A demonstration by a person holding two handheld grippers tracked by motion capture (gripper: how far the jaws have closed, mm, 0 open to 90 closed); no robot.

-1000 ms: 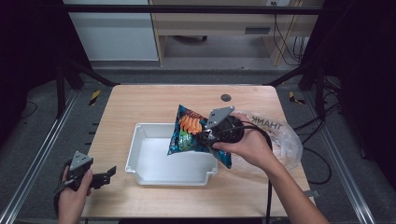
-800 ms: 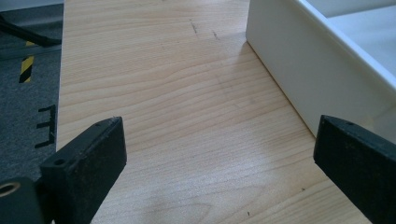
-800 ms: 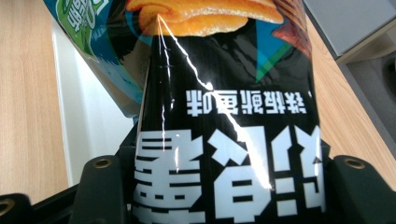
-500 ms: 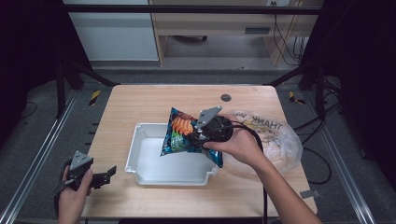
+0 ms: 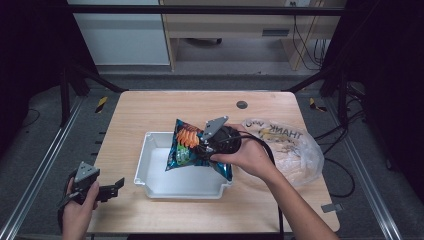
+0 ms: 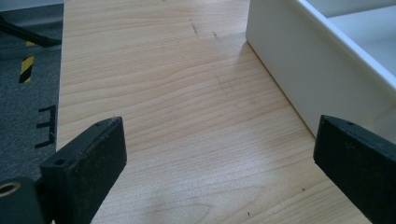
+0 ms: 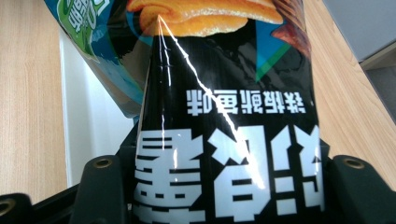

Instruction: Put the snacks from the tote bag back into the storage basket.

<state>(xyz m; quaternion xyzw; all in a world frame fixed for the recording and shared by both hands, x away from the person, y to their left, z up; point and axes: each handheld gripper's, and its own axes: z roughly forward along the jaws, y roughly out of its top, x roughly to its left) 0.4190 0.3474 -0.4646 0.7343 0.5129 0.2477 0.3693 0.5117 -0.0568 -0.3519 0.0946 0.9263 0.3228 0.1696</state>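
The right gripper (image 5: 202,146) pinches the chip bag (image 5: 189,147) over the white tray (image 5: 150,177), so lower it gently inside before letting go, while the left gripper (image 5: 112,189) waits spread wide.

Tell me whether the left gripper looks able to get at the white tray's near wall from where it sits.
Probably yes. The left gripper rests open at the table's near left edge, bare wood lies between it and the white tray, and the chip bag hangs in the right gripper farther along.
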